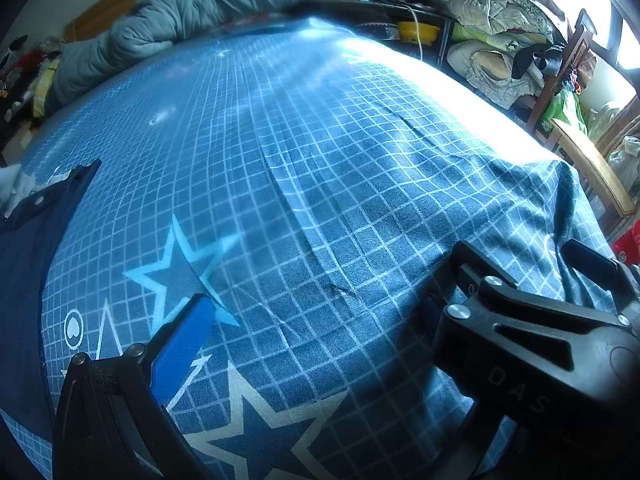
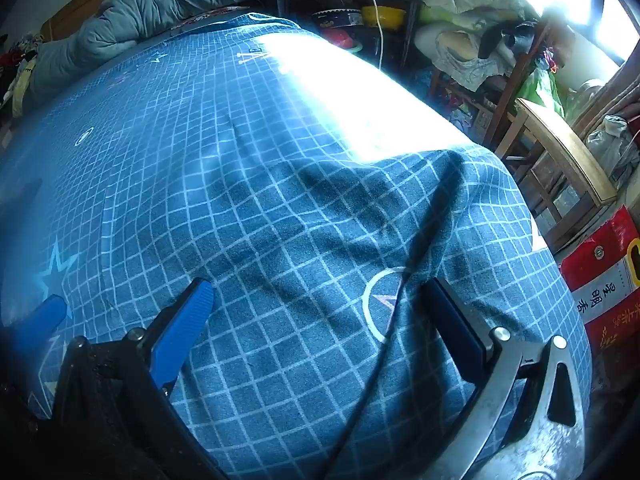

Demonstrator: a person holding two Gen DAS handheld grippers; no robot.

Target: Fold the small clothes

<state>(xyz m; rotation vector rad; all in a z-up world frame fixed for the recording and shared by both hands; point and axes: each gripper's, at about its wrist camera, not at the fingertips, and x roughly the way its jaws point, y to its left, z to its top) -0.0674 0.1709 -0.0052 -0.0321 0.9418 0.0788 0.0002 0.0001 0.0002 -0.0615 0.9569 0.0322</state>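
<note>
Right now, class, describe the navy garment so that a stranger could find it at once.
Start from the blue grid-patterned bedsheet covering the bed. At its left edge in the left wrist view lies the navy garment. It alone is plain dark cloth with a metal snap, without grid lines or stars.

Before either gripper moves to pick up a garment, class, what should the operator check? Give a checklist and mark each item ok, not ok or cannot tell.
1. Left gripper open and empty: ok, the jaws stand wide apart with only bedsheet between them.
2. Right gripper open and empty: ok.
3. Garment in view: ok, a dark navy garment lies at the left edge of the left wrist view.
4. Garment spread flat: cannot tell, most of it is cut off.
5. Folding surface smooth: not ok, the checked bedsheet is wrinkled.
6. Black cable clear of the right gripper: not ok, it runs between the jaws.
</note>
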